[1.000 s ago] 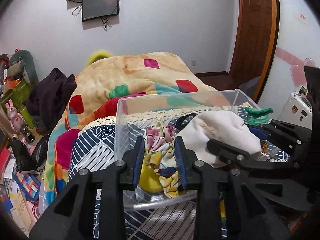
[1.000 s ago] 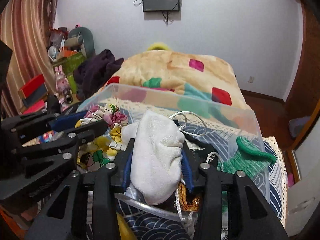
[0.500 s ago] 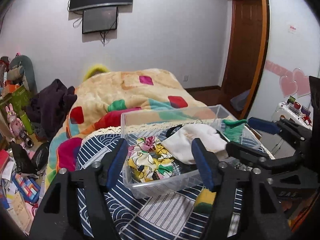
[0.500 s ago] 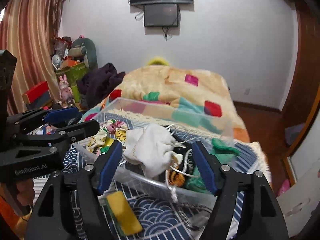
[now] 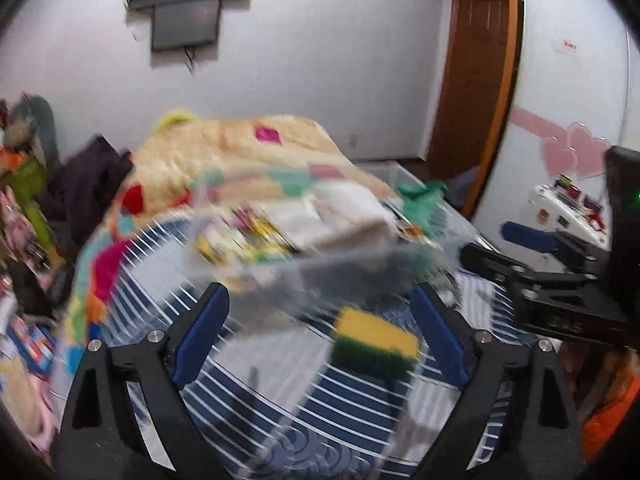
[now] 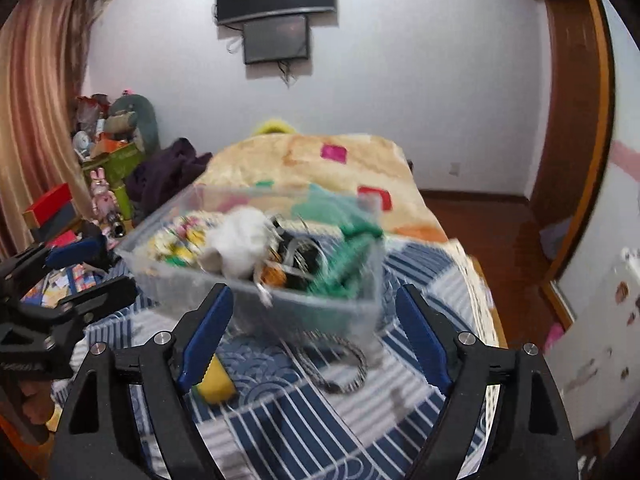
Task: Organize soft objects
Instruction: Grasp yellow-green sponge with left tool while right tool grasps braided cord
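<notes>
A clear plastic bin [image 5: 360,268] [image 6: 256,300] sits on the striped blue-and-white cloth [image 5: 280,392]. It holds a white sock [image 5: 344,216] [image 6: 240,240], a floral cloth [image 5: 244,236], a green item [image 5: 420,200] [image 6: 348,240] and cords. A yellow-green sponge [image 5: 374,346] [image 6: 214,384] lies on the cloth in front of the bin. My left gripper [image 5: 320,336] is open and empty, just before the sponge. My right gripper [image 6: 316,332] is open and empty, in front of the bin. Both views are blurred by motion.
A bed with a patchwork blanket [image 6: 312,160] lies behind the bin. Dark clothing [image 6: 168,176] and toys and boxes [image 6: 108,152] crowd the left. A wooden door [image 5: 476,80] is at the right. A cord loop [image 6: 340,372] lies on the cloth.
Both grippers let go of the floral cloth and the white sock, which now lie in the bin. Both opened and pulled back toward me; the sponge came into view.
</notes>
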